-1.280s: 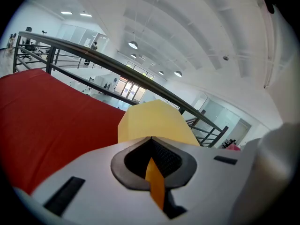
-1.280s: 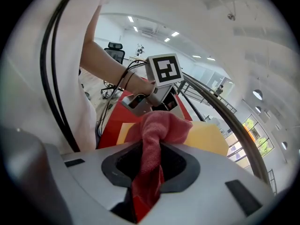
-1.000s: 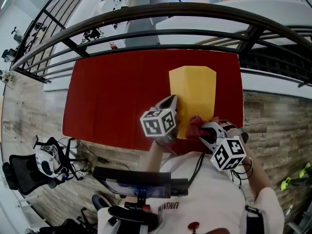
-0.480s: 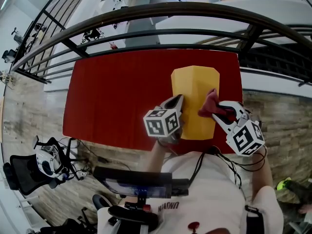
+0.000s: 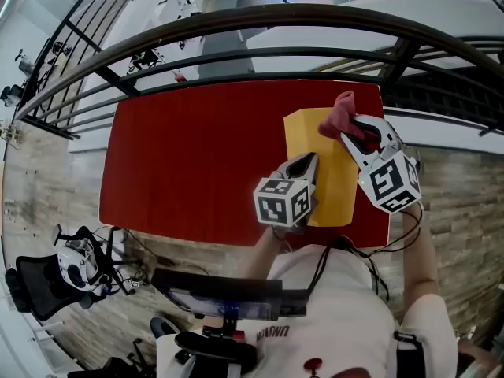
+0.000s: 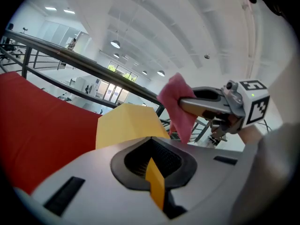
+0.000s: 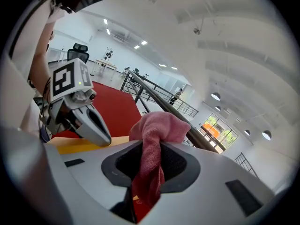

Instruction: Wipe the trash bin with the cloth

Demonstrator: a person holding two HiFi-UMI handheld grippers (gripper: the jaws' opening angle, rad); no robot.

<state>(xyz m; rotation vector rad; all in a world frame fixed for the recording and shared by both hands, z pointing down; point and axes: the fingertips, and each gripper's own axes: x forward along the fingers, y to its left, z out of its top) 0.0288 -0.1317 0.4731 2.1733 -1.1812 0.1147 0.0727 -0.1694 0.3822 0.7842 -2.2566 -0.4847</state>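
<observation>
Pink cloth [image 5: 339, 110], pinched in the right gripper [image 5: 352, 128], hangs at the far edge of the yellow trash bin [image 5: 337, 181] on the red table [image 5: 197, 156] while the left gripper [image 5: 308, 166] clamps the bin's wall: wiping seems under way, next needing a pressed stroke.

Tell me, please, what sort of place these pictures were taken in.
Probably a mezzanine or gallery in a large open-plan office or lab: a curved metal railing runs past the red table, a vaulted white ceiling carries round lights, and an office chair stands farther off.
</observation>
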